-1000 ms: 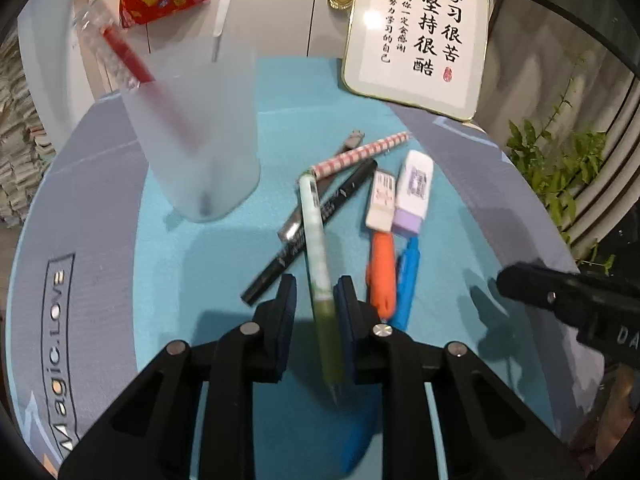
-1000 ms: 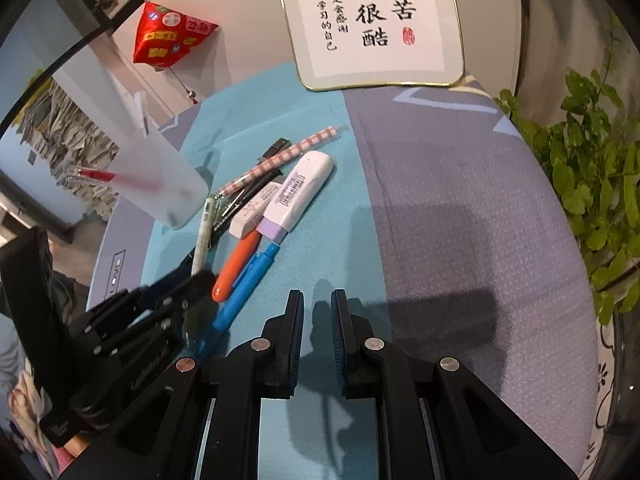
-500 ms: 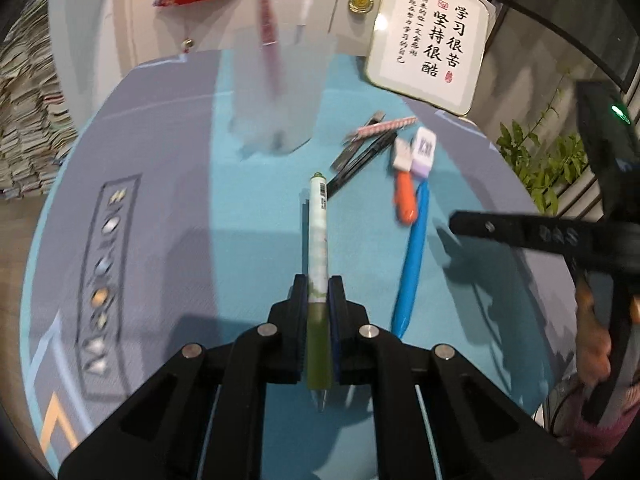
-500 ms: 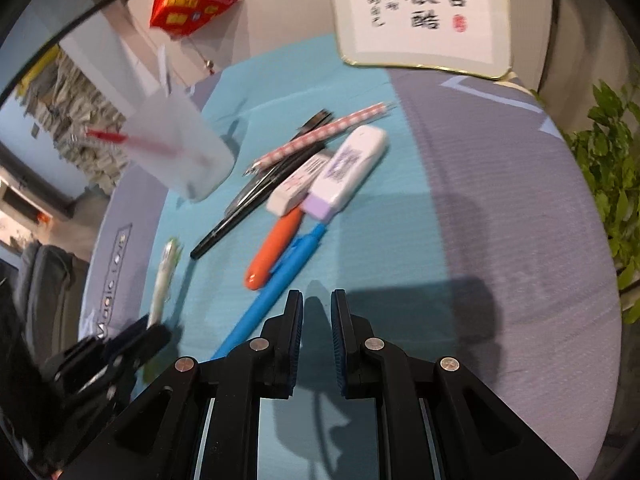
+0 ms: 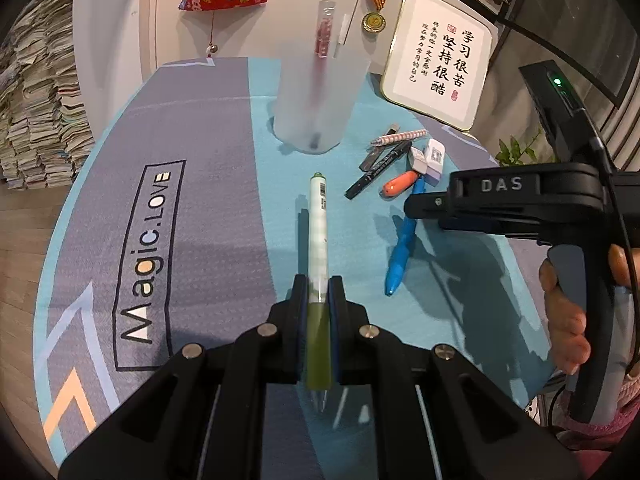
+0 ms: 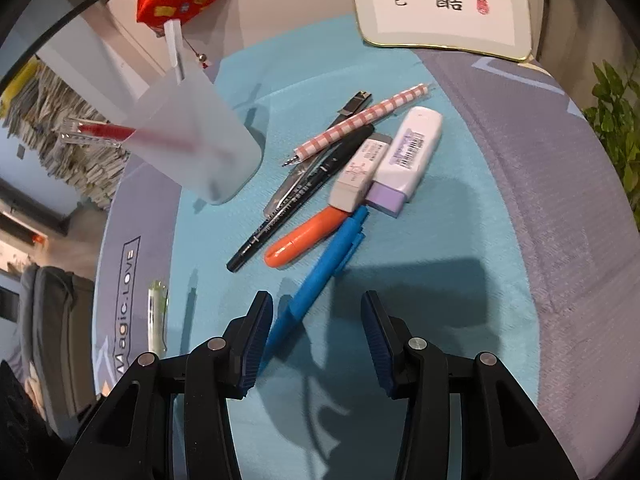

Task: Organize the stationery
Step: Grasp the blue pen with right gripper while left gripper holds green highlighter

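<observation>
The round table mat (image 5: 208, 184) carries a frosted cup (image 5: 316, 96) near its far edge, already holding a red pen (image 5: 322, 36), with the loose stationery clustered toward the far right edge. The left gripper (image 5: 318, 312) is clamped on a green-and-white pen (image 5: 319, 232), whose long axis runs straight ahead toward the cup, well apart from it. The right gripper (image 6: 316, 336), whose jaws have just been opening, stands parted and empty over the blue pen (image 6: 320, 276); that pen's lower end lies just beside the left pad, slanting up and right, so the right hand is the nearer one.
</observation>
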`<state>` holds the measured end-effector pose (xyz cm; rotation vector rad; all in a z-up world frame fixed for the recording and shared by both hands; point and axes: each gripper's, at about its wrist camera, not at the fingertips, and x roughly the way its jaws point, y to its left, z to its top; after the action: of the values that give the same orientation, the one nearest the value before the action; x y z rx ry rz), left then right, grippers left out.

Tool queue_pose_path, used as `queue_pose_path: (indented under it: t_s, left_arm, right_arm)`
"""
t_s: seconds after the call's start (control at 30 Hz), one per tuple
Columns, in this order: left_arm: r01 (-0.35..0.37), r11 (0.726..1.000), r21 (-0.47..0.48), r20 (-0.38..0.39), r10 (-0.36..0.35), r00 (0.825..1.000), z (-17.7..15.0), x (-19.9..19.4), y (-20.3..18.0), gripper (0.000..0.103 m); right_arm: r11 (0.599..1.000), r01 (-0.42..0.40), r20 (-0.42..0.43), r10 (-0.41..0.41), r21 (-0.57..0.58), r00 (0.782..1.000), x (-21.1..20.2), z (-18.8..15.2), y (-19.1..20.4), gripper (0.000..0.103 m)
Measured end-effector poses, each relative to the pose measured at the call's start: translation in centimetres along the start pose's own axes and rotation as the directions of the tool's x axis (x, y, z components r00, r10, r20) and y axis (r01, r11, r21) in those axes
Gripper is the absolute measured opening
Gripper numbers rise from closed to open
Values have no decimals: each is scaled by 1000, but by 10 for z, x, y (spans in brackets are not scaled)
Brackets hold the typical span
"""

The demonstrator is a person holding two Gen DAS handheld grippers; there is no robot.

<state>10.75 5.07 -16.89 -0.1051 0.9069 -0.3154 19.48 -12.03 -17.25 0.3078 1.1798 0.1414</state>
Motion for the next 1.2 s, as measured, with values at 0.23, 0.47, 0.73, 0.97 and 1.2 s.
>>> queue_pose_path:
  t_s: [0.23,0.47,0.73,0.97,1.2]
  left_arm:
    - [15,1000,-6,23,-15,1000,-1,-8,4,8]
    - [38,999,23,-10,-38,999,-4,-7,-1,8]
    - [28,996,81,-95,-21,995,-9,4,-14,8]
    - [1,997,79,-101,7,995,-2,10,-15,12]
    - [-25,994,102,-95,35,995,14,21,-24,25]
  right_arm:
    - [985,118,40,-114,-128,993,9,-2,21,23]
    - [966,53,-36,-64,-254,997,-7,-13,2,11]
    - [905,116,-67,-156,-410,985,-19,-36,-11,11]
    - [878,177,11,-192,-444,981,-10,-30,1,39]
    - [895,132,-1,-146,-426,989,2,-12,4,39]
